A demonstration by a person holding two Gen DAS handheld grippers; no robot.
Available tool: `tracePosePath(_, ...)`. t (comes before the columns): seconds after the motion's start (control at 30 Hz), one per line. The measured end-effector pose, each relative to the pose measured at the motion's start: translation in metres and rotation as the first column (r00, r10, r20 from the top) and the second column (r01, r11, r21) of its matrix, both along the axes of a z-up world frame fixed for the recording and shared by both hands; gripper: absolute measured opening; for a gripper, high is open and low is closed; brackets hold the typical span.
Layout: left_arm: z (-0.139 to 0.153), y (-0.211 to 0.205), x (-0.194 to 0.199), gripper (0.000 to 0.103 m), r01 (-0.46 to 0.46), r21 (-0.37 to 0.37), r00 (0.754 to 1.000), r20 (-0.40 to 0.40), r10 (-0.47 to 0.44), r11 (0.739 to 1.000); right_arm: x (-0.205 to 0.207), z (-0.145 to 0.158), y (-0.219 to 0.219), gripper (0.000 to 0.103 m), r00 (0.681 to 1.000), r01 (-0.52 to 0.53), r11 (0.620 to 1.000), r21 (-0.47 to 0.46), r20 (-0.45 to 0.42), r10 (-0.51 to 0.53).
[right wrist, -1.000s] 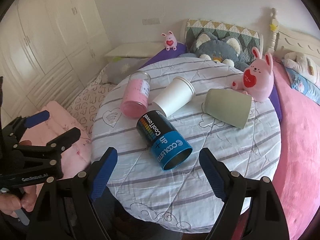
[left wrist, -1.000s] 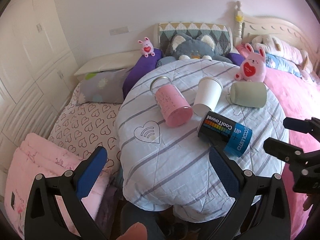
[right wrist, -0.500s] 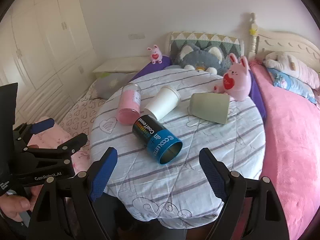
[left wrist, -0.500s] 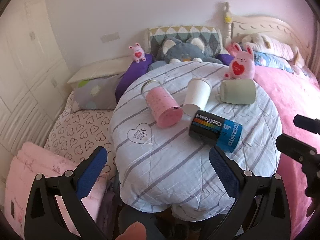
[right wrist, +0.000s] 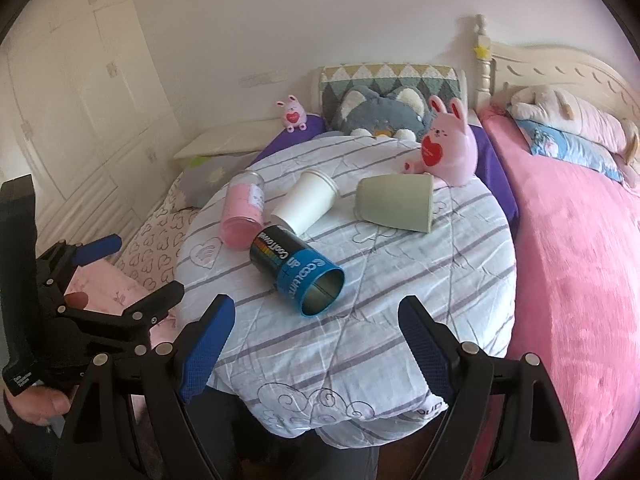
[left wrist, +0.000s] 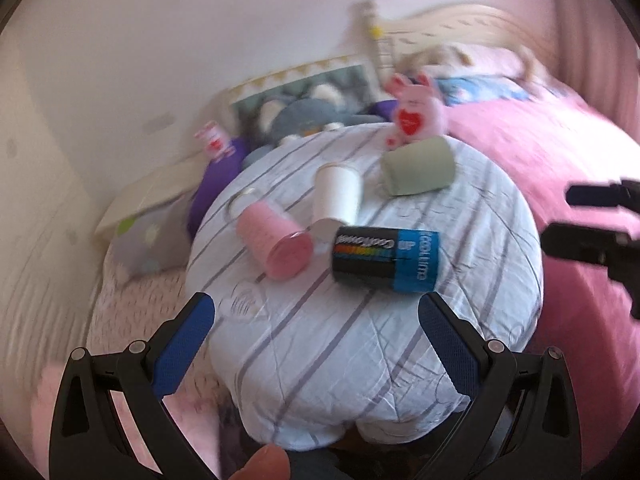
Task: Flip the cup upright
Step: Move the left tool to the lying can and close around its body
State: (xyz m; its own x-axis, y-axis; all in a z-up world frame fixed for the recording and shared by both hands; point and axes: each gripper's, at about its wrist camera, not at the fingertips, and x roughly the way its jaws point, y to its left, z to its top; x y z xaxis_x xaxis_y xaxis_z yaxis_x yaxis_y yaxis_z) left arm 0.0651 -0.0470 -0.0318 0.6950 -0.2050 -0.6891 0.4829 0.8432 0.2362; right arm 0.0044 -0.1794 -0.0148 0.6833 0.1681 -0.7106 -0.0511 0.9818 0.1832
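Striped bedding (right wrist: 420,280) covers the round worktop, where four cups are seen lying on their sides: pink (right wrist: 242,216), white (right wrist: 306,206), green (right wrist: 394,206) and blue-black (right wrist: 298,270). Both the left gripper (left wrist: 316,320) and right gripper (right wrist: 316,324) are held back with jaws spread and empty. On such soft, rumpled cloth, a righted cup could easily be toppled again.

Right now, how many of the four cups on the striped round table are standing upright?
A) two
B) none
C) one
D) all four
B: the pink glass cup, white paper cup, sage green cup and black-and-blue printed tin cup all lie on their sides on the striped table; both grippers, left and right, hang open short of them.
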Motion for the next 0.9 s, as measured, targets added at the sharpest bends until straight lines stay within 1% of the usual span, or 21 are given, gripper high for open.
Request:
tracePosePath(0.03, -0.003, -0.004, 0.002, 0.103, 0.056, 0.031, 0.998, 0.007, -0.056, 0.998, 0.0, -0.001, -0.003, 0.085, 1.0, 0.012, 1.0, 0.005, -0.004, -0.012)
tracePosePath(0.07, -0.004, -0.008, 0.004, 0.103, 0.091, 0.054, 0.996, 0.011, -0.091, 0.994, -0.001, -0.002, -0.004, 0.085, 1.0, 0.023, 1.0, 0.005, -0.007, -0.023)
tracePosePath(0.13, -0.01, -0.016, 0.008, 0.103, 0.186, 0.111, 0.982, 0.022, -0.19, 0.976, -0.001, -0.004, -0.006, 0.085, 0.999, 0.043, 0.999, 0.004, -0.014, -0.043)
tracePosePath(0.2, -0.014, -0.023, 0.015, 0.103, 0.234, 0.133, 0.971, 0.021, -0.239, 0.963, 0.001, -0.007, -0.007, 0.085, 0.998, 0.065, 0.998, 0.001, -0.024, -0.065)
tracePosePath(0.27, -0.019, -0.029, 0.025, 0.103, 0.264, 0.135, 0.964, -0.004, -0.266, 0.955, 0.004, -0.01, -0.005, 0.085, 0.996, 0.078, 0.997, -0.006, -0.034, -0.079)
tracePosePath(0.37, -0.027, -0.037, 0.042, 0.103, 0.331, 0.112, 0.943, -0.05, -0.328, 0.937, 0.012, -0.017, -0.001, 0.085, 0.993, 0.102, 0.995, -0.023, -0.062, -0.103)
tracePosePath(0.4, -0.03, -0.04, 0.049, 0.103, 0.361, 0.113, 0.932, -0.061, -0.356, 0.926, 0.016, -0.021, 0.001, 0.085, 0.991, 0.109, 0.994, -0.028, -0.073, -0.11)
tracePosePath(0.47, -0.035, -0.046, 0.06, 0.103, 0.43, 0.115, 0.902, -0.085, -0.423, 0.895, 0.022, -0.029, 0.004, 0.085, 0.988, 0.114, 0.993, -0.035, -0.098, -0.117)
tracePosePath(0.53, -0.041, -0.053, 0.071, 0.103, 0.475, 0.134, 0.88, -0.098, -0.465, 0.87, 0.03, -0.04, 0.007, 0.085, 0.981, 0.128, 0.991, -0.039, -0.141, -0.132)
tracePosePath(0.57, -0.044, -0.057, 0.076, 0.103, 0.498, 0.147, 0.867, -0.102, -0.488, 0.855, 0.034, -0.046, 0.008, 0.085, 0.977, 0.131, 0.991, -0.038, -0.163, -0.136)
tracePosePath(0.63, -0.049, -0.066, 0.085, 0.103, 0.557, 0.172, 0.83, -0.107, -0.547, 0.812, 0.041, -0.053, 0.01, 0.085, 0.971, 0.135, 0.99, -0.038, -0.195, -0.14)
tracePosePath(0.67, -0.051, -0.069, 0.087, 0.103, 0.575, 0.179, 0.818, -0.109, -0.565, 0.798, 0.043, -0.055, 0.01, 0.085, 0.969, 0.137, 0.99, -0.04, -0.204, -0.143)
tracePosePath(0.73, -0.057, -0.076, 0.091, 0.103, 0.63, 0.202, 0.776, -0.132, -0.617, 0.75, 0.049, -0.06, 0.01, 0.085, 0.963, 0.144, 0.989, -0.039, -0.224, -0.149)
tracePosePath(0.77, -0.06, -0.079, 0.09, 0.103, 0.674, 0.205, 0.739, -0.156, -0.656, 0.71, 0.051, -0.061, 0.009, 0.085, 0.961, 0.149, 0.988, -0.036, -0.23, -0.153)
tracePosePath(0.8, -0.062, -0.081, 0.09, 0.103, 0.703, 0.204, 0.711, -0.175, -0.681, 0.681, 0.052, -0.061, 0.008, 0.085, 0.96, 0.151, 0.988, -0.035, -0.233, -0.155)
tracePosePath(0.87, -0.067, -0.085, 0.087, 0.103, 0.743, 0.226, 0.669, -0.211, -0.712, 0.63, 0.054, -0.061, 0.005, 0.085, 0.959, 0.151, 0.988, -0.036, -0.237, -0.155)
tracePosePath(0.9, -0.071, -0.087, 0.084, 0.103, 0.761, 0.248, 0.648, -0.231, -0.726, 0.6, 0.055, -0.061, 0.005, 0.085, 0.959, 0.151, 0.988, -0.035, -0.238, -0.155)
